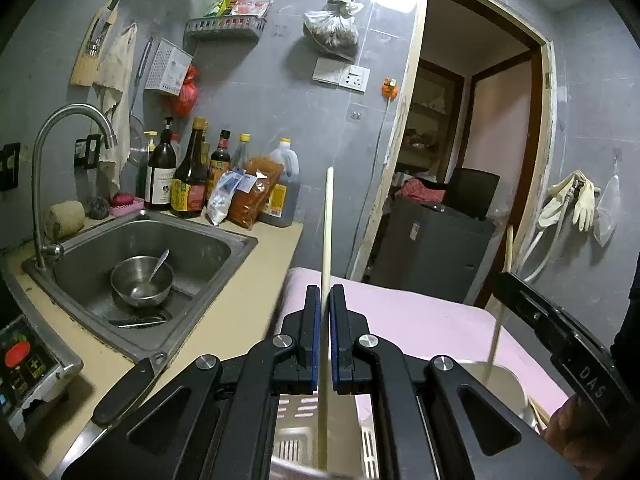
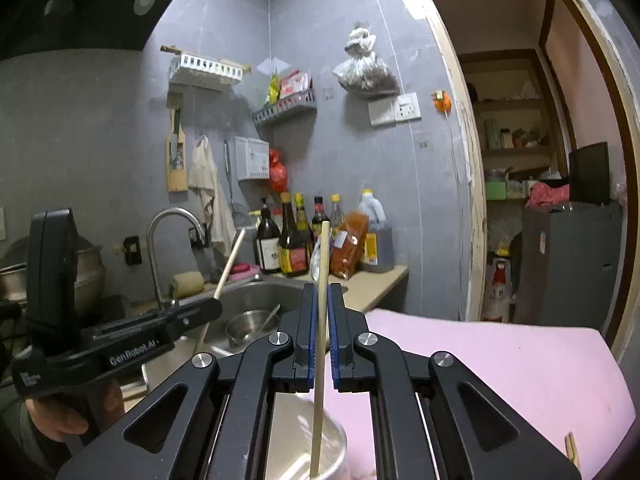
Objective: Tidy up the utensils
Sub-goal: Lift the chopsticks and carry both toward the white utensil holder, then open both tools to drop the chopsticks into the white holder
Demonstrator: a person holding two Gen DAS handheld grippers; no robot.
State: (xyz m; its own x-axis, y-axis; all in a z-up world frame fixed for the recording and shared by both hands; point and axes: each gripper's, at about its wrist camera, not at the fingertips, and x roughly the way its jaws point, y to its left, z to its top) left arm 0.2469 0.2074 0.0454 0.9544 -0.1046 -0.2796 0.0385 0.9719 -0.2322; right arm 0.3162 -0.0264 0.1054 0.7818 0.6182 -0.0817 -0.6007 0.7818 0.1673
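Observation:
My left gripper (image 1: 325,294) is shut on a pale chopstick (image 1: 327,232) that stands upright between its blue pads, its lower end over a white slotted basket (image 1: 296,436). My right gripper (image 2: 324,292) is shut on a second chopstick (image 2: 322,280), whose lower end dips into a metal cup (image 2: 332,444). The cup also shows in the left wrist view (image 1: 504,384), with the right gripper (image 1: 560,328) and its chopstick (image 1: 498,320) above it. The left gripper (image 2: 120,336) and its chopstick (image 2: 228,268) show in the right wrist view. More chopsticks (image 1: 538,412) lie beside the cup.
A pink mat (image 1: 420,320) covers the surface under both grippers. To the left is a steel sink (image 1: 224,248) holding a bowl (image 1: 141,280) with a spoon (image 1: 160,264), and a tap (image 1: 52,152). Sauce bottles (image 1: 192,176) stand behind it. A doorway (image 1: 460,140) opens on the right.

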